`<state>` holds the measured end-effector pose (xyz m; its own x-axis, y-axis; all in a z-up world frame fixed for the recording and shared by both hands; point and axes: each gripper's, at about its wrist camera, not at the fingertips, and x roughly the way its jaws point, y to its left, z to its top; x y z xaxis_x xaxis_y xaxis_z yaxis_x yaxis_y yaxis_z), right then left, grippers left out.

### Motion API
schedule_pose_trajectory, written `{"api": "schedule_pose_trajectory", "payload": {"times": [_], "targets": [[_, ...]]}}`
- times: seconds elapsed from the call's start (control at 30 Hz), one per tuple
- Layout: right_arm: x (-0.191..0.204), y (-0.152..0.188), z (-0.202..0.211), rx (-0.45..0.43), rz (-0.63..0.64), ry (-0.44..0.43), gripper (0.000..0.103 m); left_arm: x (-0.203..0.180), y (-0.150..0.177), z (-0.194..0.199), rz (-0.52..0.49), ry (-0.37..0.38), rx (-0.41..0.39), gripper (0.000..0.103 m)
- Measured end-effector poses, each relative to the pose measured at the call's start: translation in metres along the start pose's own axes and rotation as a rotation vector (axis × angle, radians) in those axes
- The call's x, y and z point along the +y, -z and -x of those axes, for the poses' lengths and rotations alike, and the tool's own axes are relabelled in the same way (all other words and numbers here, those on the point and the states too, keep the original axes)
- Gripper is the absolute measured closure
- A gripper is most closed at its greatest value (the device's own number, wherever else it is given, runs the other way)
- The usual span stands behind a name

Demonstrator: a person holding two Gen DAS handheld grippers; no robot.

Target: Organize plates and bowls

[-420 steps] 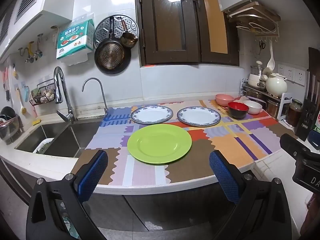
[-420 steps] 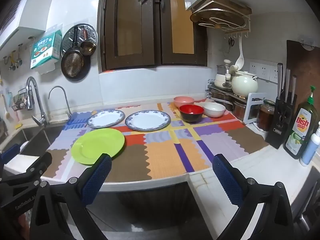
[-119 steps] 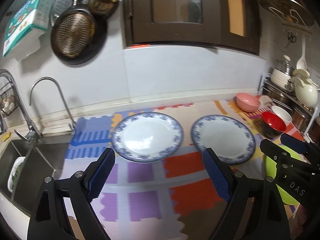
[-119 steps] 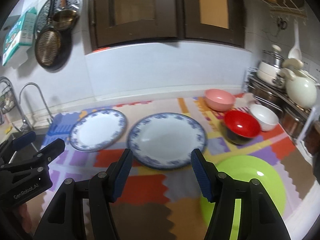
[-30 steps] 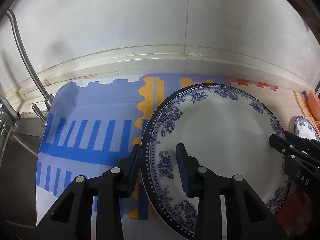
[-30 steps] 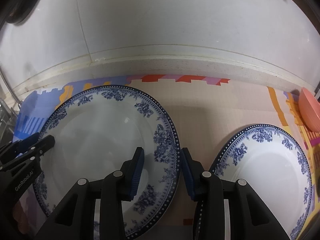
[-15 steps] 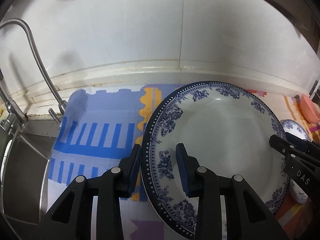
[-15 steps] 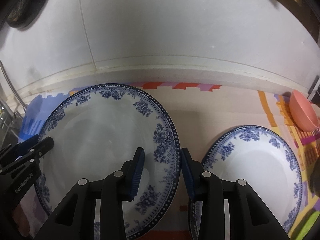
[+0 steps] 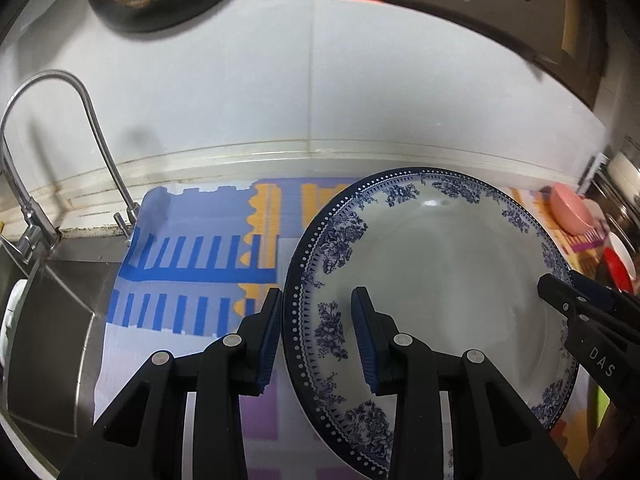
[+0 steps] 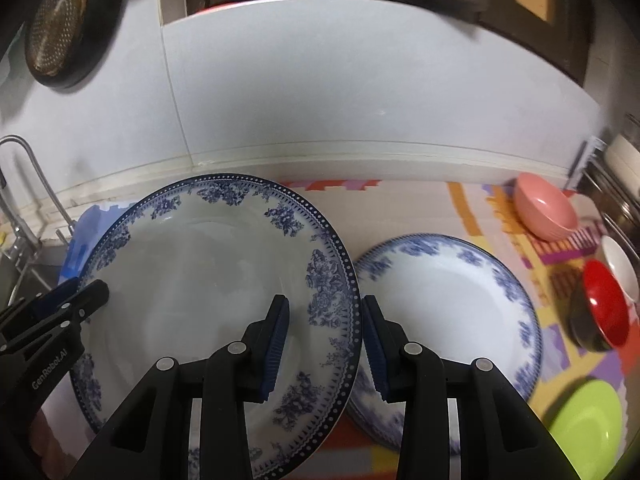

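A home kitchen: a steel sink (image 9: 48, 320) with a curved tap (image 9: 96, 128) sits beside the table, a perforated pan (image 10: 56, 24) hangs on the white wall, and plates (image 10: 448, 304) and bowls (image 10: 544, 208) lie on a patterned mat (image 9: 192, 264).

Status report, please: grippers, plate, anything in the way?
Left gripper and right gripper clamp round blue-patterned white plate, lifted. Second blue-patterned plate beside it.
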<state>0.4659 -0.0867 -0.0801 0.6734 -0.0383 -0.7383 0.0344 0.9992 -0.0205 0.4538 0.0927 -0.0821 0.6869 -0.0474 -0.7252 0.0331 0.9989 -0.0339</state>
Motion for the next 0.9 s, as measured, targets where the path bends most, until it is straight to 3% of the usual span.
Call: {"api": "schedule_pose_trajectory", "payload": {"times": [0.5,0.9], "targets": [[-0.070,0.047,0.079,-0.034,-0.126,0.104,0.065,-0.076,0.025,0.064,-0.122,0.121,-0.044,0.069],[-0.139,0.088,0.135,-0.048,-0.221,0.217,0.065,-0.154,0.047,0.091,-0.214,0.228,-0.045,0.069]]}}
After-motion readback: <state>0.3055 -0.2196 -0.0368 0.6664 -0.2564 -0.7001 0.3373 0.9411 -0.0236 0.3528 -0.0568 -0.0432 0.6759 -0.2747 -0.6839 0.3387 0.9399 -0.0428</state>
